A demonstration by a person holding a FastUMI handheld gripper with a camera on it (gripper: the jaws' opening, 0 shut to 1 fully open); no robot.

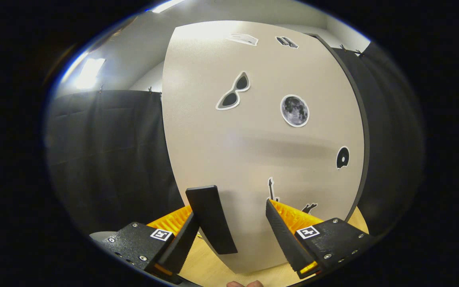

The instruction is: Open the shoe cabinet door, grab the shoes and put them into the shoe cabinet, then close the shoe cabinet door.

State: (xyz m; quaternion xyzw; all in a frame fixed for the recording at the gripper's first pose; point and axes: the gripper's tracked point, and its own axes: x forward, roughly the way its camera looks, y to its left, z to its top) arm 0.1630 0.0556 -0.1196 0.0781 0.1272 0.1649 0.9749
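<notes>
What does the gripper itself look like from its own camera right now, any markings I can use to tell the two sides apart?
The gripper has two long flat fingers with toothed inner edges, standing apart and open before the cabinet door. Each sits on a black block with visible screws and a square black-and-white marker tag. The tag patterns differ between sides. Orange ribbed parts sit behind the fingers.

The shoe cabinet door (261, 139) is showing a matt, finely grained laminate face with glossy stickers (294, 111); the floor (205, 267) is looking like smooth wood.
</notes>
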